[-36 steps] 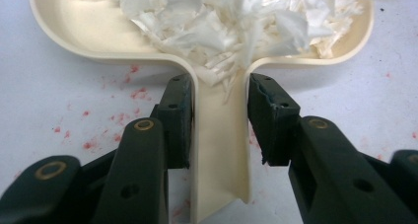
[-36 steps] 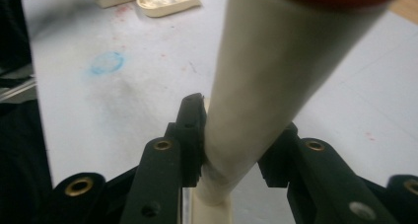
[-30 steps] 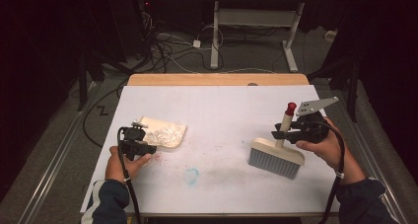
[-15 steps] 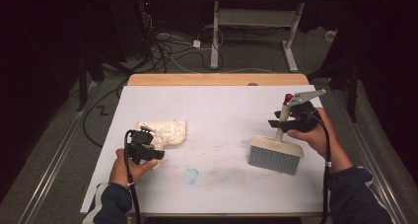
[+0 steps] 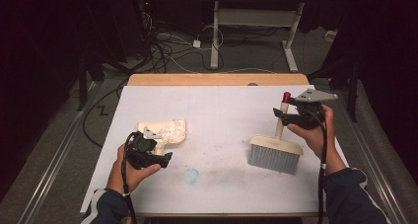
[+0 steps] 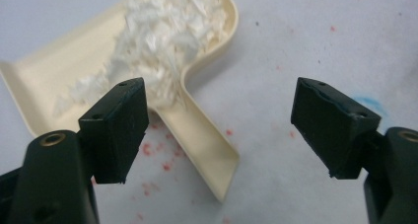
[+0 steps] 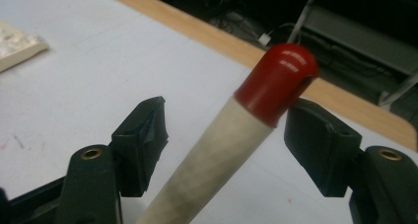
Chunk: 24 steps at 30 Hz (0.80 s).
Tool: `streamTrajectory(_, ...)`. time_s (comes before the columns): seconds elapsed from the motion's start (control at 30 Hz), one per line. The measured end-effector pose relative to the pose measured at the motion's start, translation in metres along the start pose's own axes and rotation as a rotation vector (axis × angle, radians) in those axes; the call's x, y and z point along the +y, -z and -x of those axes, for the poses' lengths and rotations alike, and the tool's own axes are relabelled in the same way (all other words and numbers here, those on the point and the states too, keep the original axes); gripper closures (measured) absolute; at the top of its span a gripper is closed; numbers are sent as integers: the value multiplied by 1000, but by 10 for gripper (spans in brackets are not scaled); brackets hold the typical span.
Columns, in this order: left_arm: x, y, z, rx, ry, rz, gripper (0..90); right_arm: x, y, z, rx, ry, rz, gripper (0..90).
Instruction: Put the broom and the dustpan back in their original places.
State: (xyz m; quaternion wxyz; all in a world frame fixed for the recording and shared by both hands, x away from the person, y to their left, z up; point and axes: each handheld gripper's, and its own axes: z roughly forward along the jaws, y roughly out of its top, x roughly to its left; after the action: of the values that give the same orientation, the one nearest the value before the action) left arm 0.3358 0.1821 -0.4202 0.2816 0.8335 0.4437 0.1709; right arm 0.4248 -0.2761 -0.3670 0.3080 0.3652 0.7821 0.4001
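In the high view there is one counter (image 5: 217,105) with a white cover, and on it lie two things: one cream dustpan (image 5: 165,133) at the left and one hand brush (image 5: 275,152) at the right. The dustpan carries one heap of white paper shreds (image 5: 171,130). The brush stands on its grey bristles, with its handle rising up and its red cap on top. Two hands come in from the bottom, each with one hand-held gripper. The left hand-held gripper (image 5: 165,157) is just beside the handle of the dustpan. The right hand-held gripper (image 5: 280,114) is at the top of the brush handle.

In the left gripper view the two black jaws stand wide apart, having just been opening. The dustpan handle (image 6: 204,147) lies on the counter between them, touching neither, and the shreds fill the pan behind.

In the right gripper view the two jaws have also just been opening and stand apart. The one brush handle (image 7: 212,160) with its one red cap (image 7: 276,83) rises between them; it is close to the right jaw, and a clear gap shows at the left jaw.
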Motion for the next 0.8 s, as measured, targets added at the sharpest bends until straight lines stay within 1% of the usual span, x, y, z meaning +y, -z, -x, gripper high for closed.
streamTrajectory(0.07,-1,-1,1,-5,-26,44,210,1,2,0,-21,-5,19,281)
streamTrajectory(0.1,-2,-1,2,3,-46,65,210,1,2,0,-31,1,24,277)
streamTrajectory(0.17,-3,-3,3,2,-73,94,212,3,3,1,-59,0,45,279)
streamTrajectory(0.2,-4,-3,4,16,-86,114,211,4,3,1,-67,-3,53,282)
streamTrajectory(0.27,-4,-3,4,8,-99,138,211,4,4,0,-63,-7,58,285)
streamTrajectory(0.33,-4,-3,4,21,-104,161,201,3,3,-2,-49,-3,58,284)
streamTrajectory(0.4,-4,-3,4,29,-109,183,200,3,2,-4,-44,10,55,283)
streamTrajectory(0.47,-4,-2,4,26,-119,208,199,2,2,-6,-42,7,67,281)
streamTrajectory(0.53,-4,-2,4,38,-126,220,186,1,1,-9,-37,6,75,279)
streamTrajectory(0.57,-4,-2,5,44,-127,222,185,0,1,-10,-35,13,73,275)
streamTrajectory(0.63,-4,-3,6,54,-134,236,179,-1,1,-14,-38,9,71,258)
streamTrajectory(0.7,-5,-2,7,54,-148,243,179,-1,3,-16,-25,4,79,244)
streamTrajectory(0.8,-6,-1,10,71,-169,263,179,-2,8,-20,-46,13,111,246)
